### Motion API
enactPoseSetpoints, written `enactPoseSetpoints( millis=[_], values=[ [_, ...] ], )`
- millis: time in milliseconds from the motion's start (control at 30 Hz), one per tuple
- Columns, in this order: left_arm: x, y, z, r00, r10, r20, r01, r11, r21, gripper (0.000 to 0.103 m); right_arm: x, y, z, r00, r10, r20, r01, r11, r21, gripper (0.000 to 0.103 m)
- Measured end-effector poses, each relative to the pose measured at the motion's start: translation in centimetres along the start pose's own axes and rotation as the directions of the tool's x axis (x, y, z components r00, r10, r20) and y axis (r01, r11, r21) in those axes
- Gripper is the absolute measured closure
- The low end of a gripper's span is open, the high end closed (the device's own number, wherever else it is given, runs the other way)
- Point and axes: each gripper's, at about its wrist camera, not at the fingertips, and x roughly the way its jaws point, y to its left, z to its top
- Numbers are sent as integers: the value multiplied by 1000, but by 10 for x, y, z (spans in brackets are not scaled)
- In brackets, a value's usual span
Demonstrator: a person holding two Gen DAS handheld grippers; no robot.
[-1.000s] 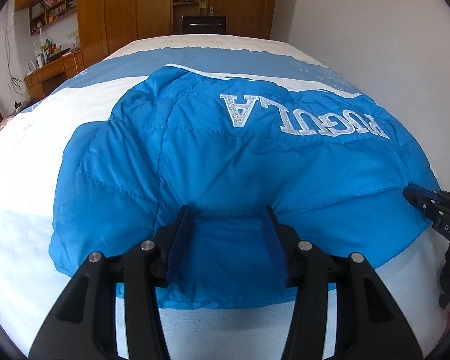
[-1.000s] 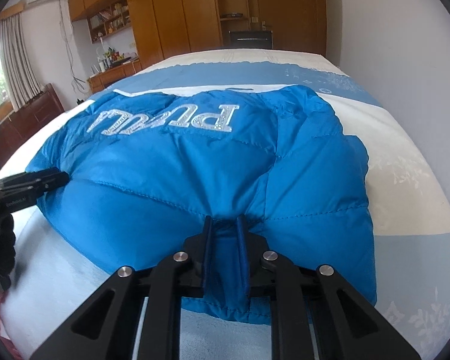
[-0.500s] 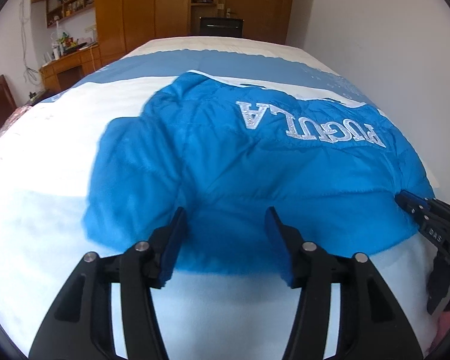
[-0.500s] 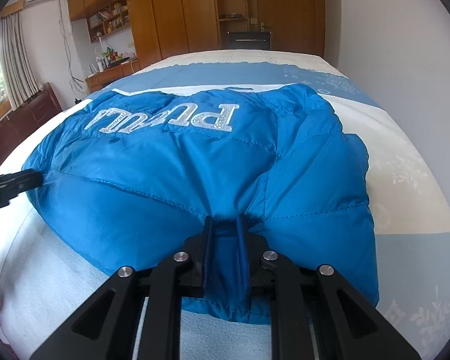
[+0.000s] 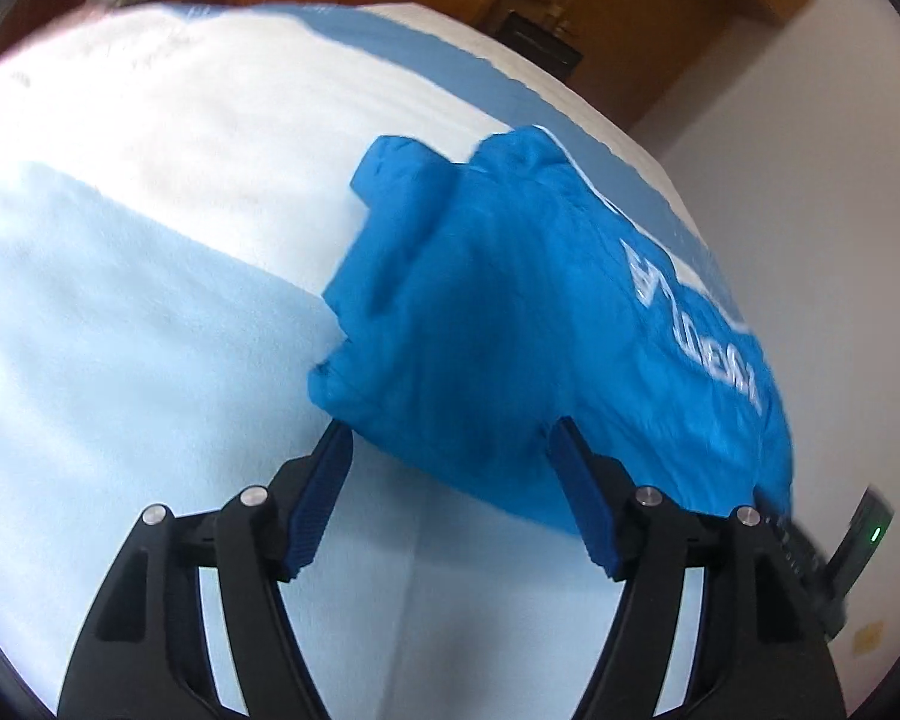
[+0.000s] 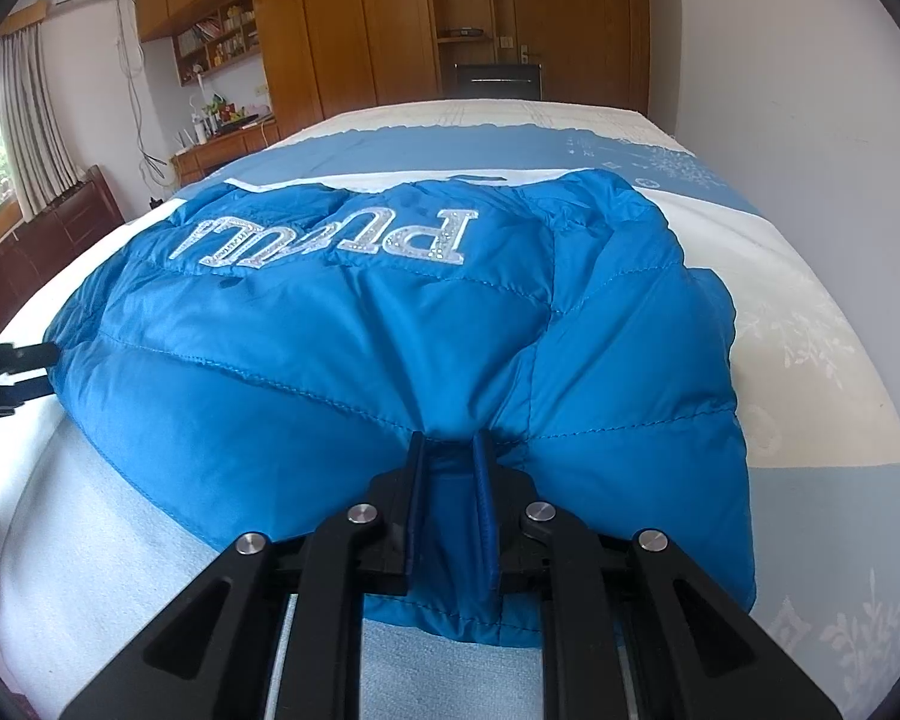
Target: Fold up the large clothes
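A bright blue puffer jacket [image 6: 390, 330] with silver lettering lies flat on the bed [image 6: 798, 324]. My right gripper [image 6: 450, 444] is shut on the jacket's near hem, and a fold of blue fabric is pinched between its pads. The left wrist view is blurred and tilted, with the jacket [image 5: 510, 330] to the right. My left gripper [image 5: 450, 438] is opening by the jacket's near left corner. The edge lies just past its fingertips and the pads do not press on it. The left gripper [image 6: 42, 369] also shows at the left edge of the right wrist view.
The bedspread [image 5: 150, 300] has pale blue and white bands. A white wall [image 6: 810, 90] runs close along the bed's right side. Wooden wardrobes [image 6: 342, 30] and a dark chair [image 6: 498, 81] stand past the far end. A desk [image 6: 222, 144] and dark wooden furniture [image 6: 60, 228] are on the left.
My left gripper has let the hem go, widened its jaws, rolled, and slid left toward the jacket's corner. The right gripper has kept its grip and has not moved.
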Motion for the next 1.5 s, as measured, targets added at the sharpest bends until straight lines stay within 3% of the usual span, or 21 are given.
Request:
enactPoseSetpoints(
  millis=[133, 233, 333, 500, 600, 1000, 1500],
  values=[
    [14, 10, 12, 998, -62, -18, 61, 995, -75, 33, 0, 0, 1, 1000, 3, -1, -3, 1000, 0, 88],
    [22, 14, 19, 997, -82, -14, 80, 990, -115, 30, 0, 0, 1, 1000, 3, -1, -3, 1000, 1, 88],
    [26, 13, 23, 997, -75, -3, 74, 988, -137, 34, 0, 0, 1, 1000, 7, -3, -7, 1000, 4, 88],
    [22, -10, 17, 999, 21, 51, -19, 999, -39, 53, 0, 1, 1, 1000, 10, -4, -10, 1000, 6, 88],
    [16, -24, 12, 995, 59, 85, -61, 998, 16, 59, 0, 1, 1, 1000, 11, -5, -11, 1000, 7, 88],
    [10, -21, 6, 992, 68, 109, -75, 995, 60, 67, 3, -7, 3, 999, 45, -13, -44, 999, 30, 88],
    [20, -15, 5, 995, 50, 85, -57, 995, 84, 66, 7, -12, 5, 998, 61, -5, -60, 998, 31, 88]
  ],
)
